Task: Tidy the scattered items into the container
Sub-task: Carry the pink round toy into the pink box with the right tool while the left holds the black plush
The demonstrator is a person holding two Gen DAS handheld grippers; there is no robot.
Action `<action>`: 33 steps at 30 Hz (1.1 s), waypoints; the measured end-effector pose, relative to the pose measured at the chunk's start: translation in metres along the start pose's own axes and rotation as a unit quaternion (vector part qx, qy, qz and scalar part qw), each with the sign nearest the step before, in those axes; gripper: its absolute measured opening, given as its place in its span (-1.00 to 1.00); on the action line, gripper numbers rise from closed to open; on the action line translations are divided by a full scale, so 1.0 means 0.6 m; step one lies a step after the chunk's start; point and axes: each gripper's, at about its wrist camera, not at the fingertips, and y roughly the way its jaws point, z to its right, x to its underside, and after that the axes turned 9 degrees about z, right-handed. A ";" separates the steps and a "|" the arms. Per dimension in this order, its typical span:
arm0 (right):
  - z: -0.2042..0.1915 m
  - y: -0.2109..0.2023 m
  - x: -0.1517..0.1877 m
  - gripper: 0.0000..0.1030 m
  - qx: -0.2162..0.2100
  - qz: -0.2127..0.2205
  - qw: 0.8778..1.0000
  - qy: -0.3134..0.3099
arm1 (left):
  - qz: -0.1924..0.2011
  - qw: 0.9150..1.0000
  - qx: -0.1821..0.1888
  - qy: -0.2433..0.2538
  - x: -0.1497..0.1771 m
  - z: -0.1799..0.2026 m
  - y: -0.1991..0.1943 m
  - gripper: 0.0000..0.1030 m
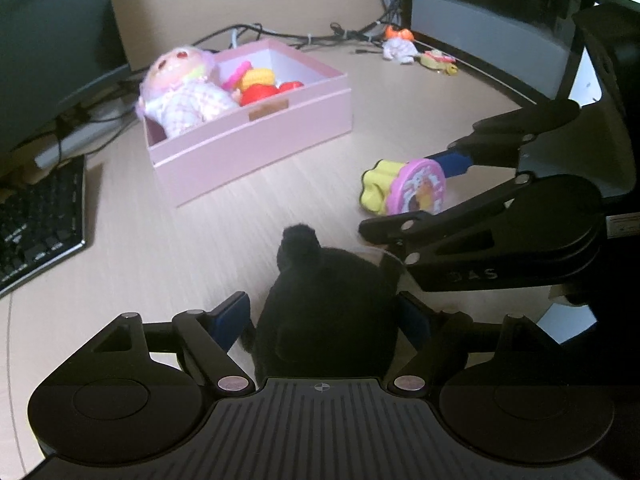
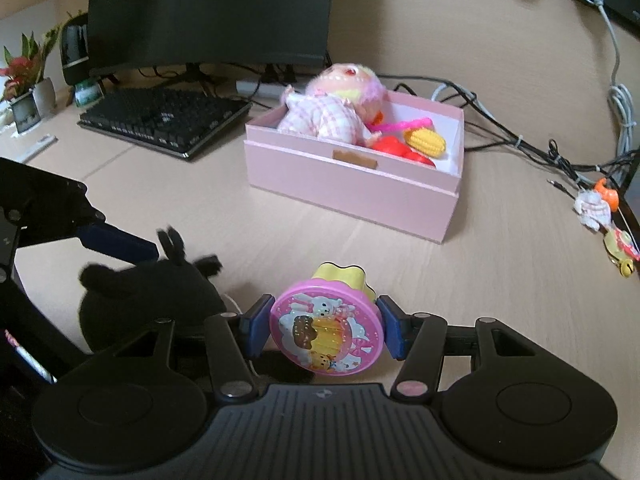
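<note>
A pink box stands on the desk and holds a doll, a yellow corn toy and red toys. My left gripper is shut on a black plush toy, which also shows in the right wrist view. My right gripper is shut on a pink and yellow cupcake toy, low over the desk. A small doll and a yellow charm lie at the desk's far edge.
A black keyboard and a monitor stand behind the box. Cables run along the back of the desk. Potted plants and a black jar stand at the far left.
</note>
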 end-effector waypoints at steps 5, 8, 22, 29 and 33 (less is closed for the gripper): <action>0.009 -0.003 0.007 0.08 0.010 -0.006 1.000 0.007 | 0.004 1.000 0.005 0.003 0.002 0.000 0.004 0.40; 0.012 -0.005 0.008 0.08 0.012 -0.006 1.000 0.004 | 0.008 1.000 0.003 0.005 -0.001 -0.001 0.002 0.38; 0.130 -0.071 -0.107 0.08 0.062 0.100 0.992 0.033 | 0.131 0.990 -0.040 0.022 -0.149 -0.022 -0.007 0.38; 0.215 -0.058 -0.246 0.08 0.050 0.161 0.985 0.041 | 0.190 0.979 -0.071 -0.012 -0.241 -0.057 0.055 0.38; 0.245 0.004 -0.307 0.08 0.015 0.158 0.985 0.063 | 0.206 0.975 -0.085 -0.030 -0.264 -0.074 0.102 0.38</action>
